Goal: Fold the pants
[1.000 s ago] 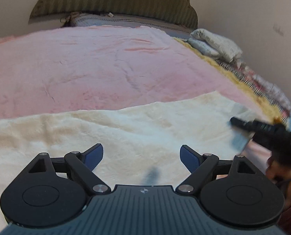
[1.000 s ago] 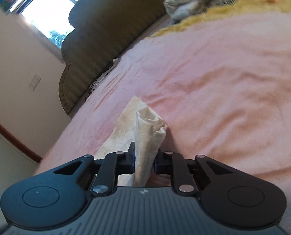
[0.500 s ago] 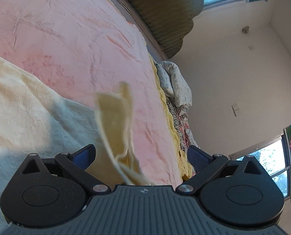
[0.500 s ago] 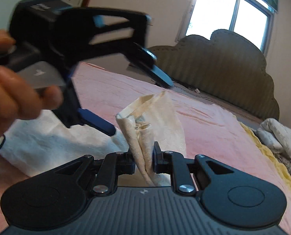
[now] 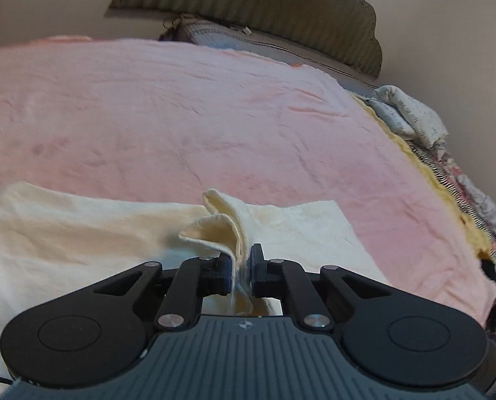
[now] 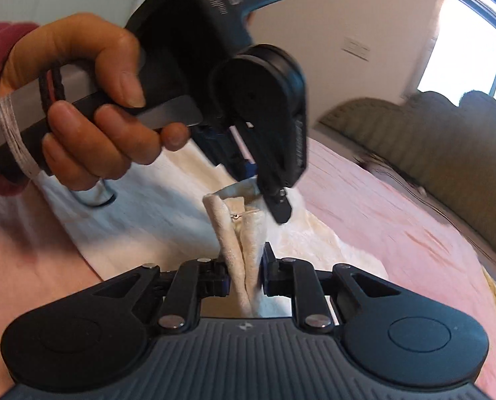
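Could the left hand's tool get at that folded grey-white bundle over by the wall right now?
Probably not: the left gripper has its jaws closing on the cream pants, and the bundle lies across the pink bedcover.

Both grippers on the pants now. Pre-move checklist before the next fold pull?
1. Left gripper on cloth: ok, jaws closing on a bunched edge of the cream pants.
2. Right gripper on cloth: ok, pads clamp a thick fold.
3. Two grippers apart: not ok, the left one sits just above the right's held fold, nearly touching.
4. Rest of pants flat on the pink bedspread: ok.
5. Which part of the pants each holds: cannot tell.
6. Landing area on bedspread free: ok; folded bedding lies at the far edge.
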Action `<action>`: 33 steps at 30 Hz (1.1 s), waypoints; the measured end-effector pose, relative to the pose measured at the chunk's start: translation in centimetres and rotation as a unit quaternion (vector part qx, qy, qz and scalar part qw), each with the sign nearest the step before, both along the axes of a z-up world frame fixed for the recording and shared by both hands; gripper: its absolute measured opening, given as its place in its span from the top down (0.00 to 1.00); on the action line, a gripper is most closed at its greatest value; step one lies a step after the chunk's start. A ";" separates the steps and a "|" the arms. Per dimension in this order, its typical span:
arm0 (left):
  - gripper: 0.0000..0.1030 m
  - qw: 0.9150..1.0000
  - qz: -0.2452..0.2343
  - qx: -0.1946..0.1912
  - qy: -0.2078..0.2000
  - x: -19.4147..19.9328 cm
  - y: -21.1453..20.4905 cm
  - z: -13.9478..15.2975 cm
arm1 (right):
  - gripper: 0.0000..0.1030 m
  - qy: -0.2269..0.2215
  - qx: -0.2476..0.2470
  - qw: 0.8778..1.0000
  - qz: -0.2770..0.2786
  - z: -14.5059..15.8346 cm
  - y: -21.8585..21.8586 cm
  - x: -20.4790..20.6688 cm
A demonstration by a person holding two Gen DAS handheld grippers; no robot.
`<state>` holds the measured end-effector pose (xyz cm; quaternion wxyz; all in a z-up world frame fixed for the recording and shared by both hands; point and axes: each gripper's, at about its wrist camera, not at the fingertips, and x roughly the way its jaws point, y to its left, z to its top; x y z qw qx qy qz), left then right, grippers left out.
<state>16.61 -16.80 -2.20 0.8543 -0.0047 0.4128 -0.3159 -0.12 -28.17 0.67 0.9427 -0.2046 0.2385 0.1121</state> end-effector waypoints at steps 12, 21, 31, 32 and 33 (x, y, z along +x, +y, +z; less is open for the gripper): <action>0.39 0.992 0.113 0.060 -0.021 0.6 8.4 -2.2 | 0.77 0.017 -0.043 0.996 0.080 -3.0 6.4 2.5; 0.37 0.982 0.178 0.052 -0.022 -0.5 12.3 -0.6 | 0.76 0.050 0.175 0.978 0.104 2.0 -0.1 0.9; 0.36 0.984 0.163 -0.026 0.070 -1.9 14.0 -0.5 | 0.75 0.050 -0.018 0.994 0.099 -1.2 5.1 0.1; 0.35 0.983 0.163 -0.033 0.073 -2.1 14.1 -0.3 | 0.75 0.048 -0.025 0.994 0.099 -1.2 5.2 0.0; 0.34 0.983 0.162 -0.039 0.074 -2.3 14.3 -0.1 | 0.75 0.044 -0.036 0.994 0.096 -1.4 5.2 -0.1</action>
